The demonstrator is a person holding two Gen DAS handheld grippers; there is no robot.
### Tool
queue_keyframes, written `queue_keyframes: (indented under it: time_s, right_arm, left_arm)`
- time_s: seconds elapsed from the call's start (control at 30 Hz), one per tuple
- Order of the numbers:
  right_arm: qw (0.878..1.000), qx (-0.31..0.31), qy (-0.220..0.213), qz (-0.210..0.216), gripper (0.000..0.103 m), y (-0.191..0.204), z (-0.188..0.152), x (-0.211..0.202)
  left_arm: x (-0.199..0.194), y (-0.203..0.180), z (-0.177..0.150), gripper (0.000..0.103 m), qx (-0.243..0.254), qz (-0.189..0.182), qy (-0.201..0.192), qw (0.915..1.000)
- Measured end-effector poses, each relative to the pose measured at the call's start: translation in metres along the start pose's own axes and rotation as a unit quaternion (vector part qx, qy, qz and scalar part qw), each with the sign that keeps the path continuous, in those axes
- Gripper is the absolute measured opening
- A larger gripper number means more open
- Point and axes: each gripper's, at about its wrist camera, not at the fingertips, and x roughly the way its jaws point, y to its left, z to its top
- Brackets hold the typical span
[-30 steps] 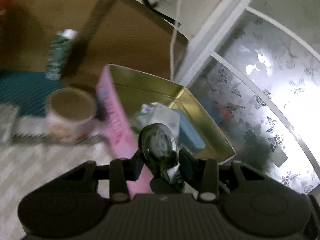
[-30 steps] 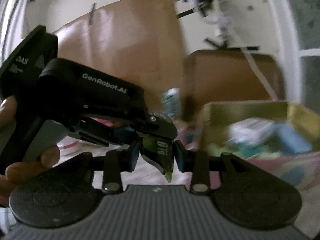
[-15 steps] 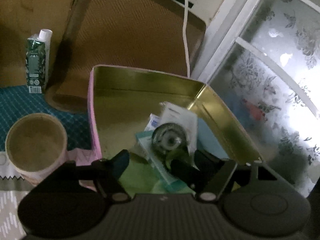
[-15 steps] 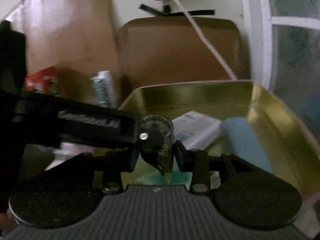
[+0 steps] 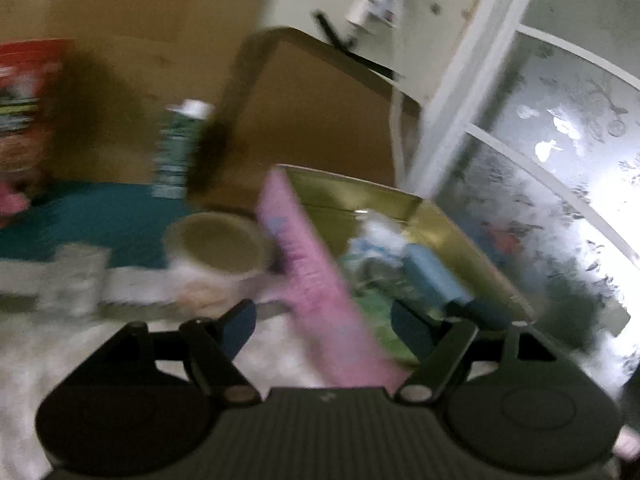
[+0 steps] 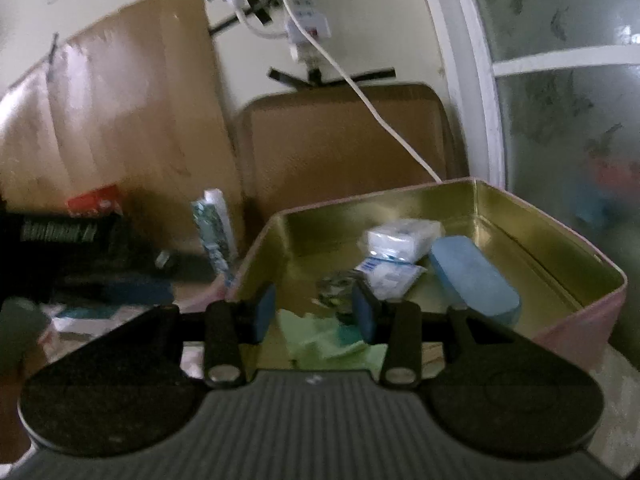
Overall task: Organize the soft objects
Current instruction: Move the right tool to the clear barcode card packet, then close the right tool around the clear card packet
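A frosted window (image 6: 560, 120) stands at three o'clock. Inside the pink tin (image 6: 572, 320) lie a blue sponge (image 6: 472, 276) and white packets (image 6: 396, 240). Left hand-held gripper (image 5: 324, 324) gapes wide; right hand-held gripper (image 6: 314, 312) is parted, empty.

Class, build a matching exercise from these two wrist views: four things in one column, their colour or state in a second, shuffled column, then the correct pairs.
Things
1. tin
2. sponge
3. tissue pack
4. right tongs

Descriptions
A. white
B. open, holding nothing
C. blue, lying in the tin
D. pink outside, gold inside

Pairs: 1-D, 2-C, 3-A, 4-B
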Motion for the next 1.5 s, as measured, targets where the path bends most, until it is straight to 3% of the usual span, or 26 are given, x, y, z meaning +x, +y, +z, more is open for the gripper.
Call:
queue_keyframes:
  time_s: [0.17,0.3,0.47,0.6,0.7,0.9,1.0,1.1,1.23,1.5]
  right_arm:
    - [0.997,-0.058,-0.014,0.051,0.046,0.048,-0.007,-0.011]
    - [0.990,-0.091,0.031,0.101,0.046,0.091,-0.018,0.009]
    - [0.980,-0.098,0.097,0.145,0.047,0.137,-0.031,0.047]
    - [0.977,-0.109,0.115,0.141,0.060,0.172,-0.030,0.083]
    - [0.976,-0.129,0.118,0.128,0.073,0.197,-0.031,0.108]
    - [0.968,-0.169,0.149,0.107,0.086,0.232,-0.040,0.154]
    - [0.964,-0.184,0.176,0.080,0.086,0.239,-0.052,0.175]
    - [0.966,-0.142,0.199,0.080,0.086,0.227,-0.050,0.184]
    - [0.967,-0.150,0.187,0.083,0.061,0.224,-0.052,0.175]
    - [0.961,-0.165,0.187,0.120,0.061,0.216,-0.060,0.137]
  left_arm:
    - [-0.041,0.058,-0.027,0.079,-0.006,0.090,-0.014,0.9958]
    - [-0.060,0.100,-0.046,0.079,0.002,0.183,-0.018,0.9830]
    - [-0.081,0.140,-0.062,0.079,-0.020,0.229,-0.047,0.9720]
    - [-0.102,0.163,-0.063,0.081,-0.089,0.204,-0.097,0.9702]
    - [-0.110,0.174,-0.063,0.081,-0.122,0.190,-0.110,0.9680]
    - [-0.117,0.179,-0.061,0.081,-0.131,0.182,-0.114,0.9678]
    - [-0.112,0.176,-0.065,0.082,-0.128,0.183,-0.112,0.9683]
    - [-0.111,0.177,-0.066,0.082,-0.127,0.184,-0.110,0.9684]
    - [-0.110,0.176,-0.065,0.082,-0.126,0.187,-0.108,0.9683]
    - [-0.107,0.174,-0.065,0.084,-0.115,0.195,-0.102,0.9687]
